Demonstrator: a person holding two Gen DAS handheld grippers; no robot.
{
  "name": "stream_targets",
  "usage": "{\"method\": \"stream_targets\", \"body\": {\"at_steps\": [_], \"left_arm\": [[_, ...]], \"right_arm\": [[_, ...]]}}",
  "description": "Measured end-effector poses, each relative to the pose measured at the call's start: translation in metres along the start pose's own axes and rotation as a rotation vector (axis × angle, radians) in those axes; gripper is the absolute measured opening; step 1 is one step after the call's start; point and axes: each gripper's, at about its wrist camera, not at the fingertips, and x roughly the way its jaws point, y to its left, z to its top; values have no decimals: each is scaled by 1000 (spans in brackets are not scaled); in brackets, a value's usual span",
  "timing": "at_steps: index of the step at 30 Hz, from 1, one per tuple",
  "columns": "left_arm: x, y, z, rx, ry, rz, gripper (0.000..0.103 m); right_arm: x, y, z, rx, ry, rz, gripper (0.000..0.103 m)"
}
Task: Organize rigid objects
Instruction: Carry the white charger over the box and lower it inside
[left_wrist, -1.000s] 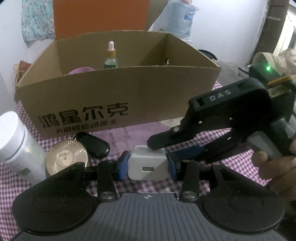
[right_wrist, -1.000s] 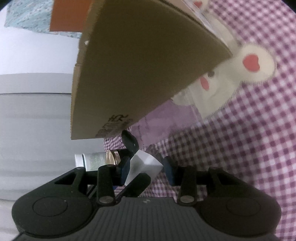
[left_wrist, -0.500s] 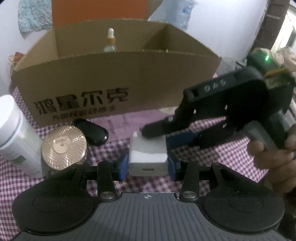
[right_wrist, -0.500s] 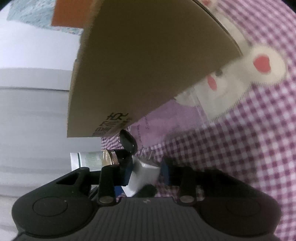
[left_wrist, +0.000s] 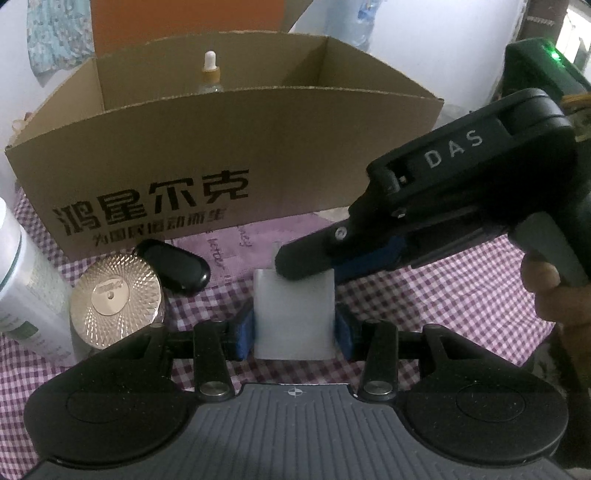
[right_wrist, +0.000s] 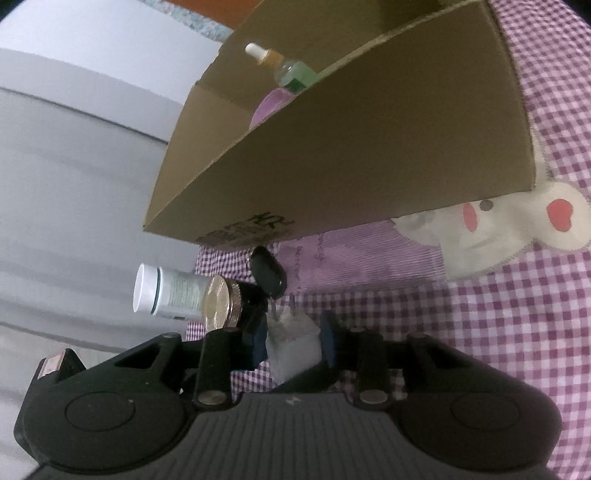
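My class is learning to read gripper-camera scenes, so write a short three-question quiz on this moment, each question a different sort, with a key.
1. True or false: the dropper bottle stands inside the cardboard box.
2. What sits between the fingers of the left gripper? A) white charger B) spoon C) red cup
3. Fill in: the black key fob lies ___ the box, on the checked cloth.
Key: 1 true; 2 A; 3 outside.
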Motion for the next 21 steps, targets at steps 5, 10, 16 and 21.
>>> {"method": "stream_targets", "body": {"at_steps": [5,10,16,21], "left_arm": [[-11,-3,2,16,-35,3,43],[-31,-8,9,35,-86,8,43],[-65,-8,38,36,-185,14,43],[-80,-2,78,7,-258,16,43]], "right_arm": [[-3,9,-2,-49,3,-8,37],[-17,33,-3,-165,-18,-37,37],[-45,81,10,-300,-79,-74,36],[-61,121,36,-411,-133,-104,36]]}}
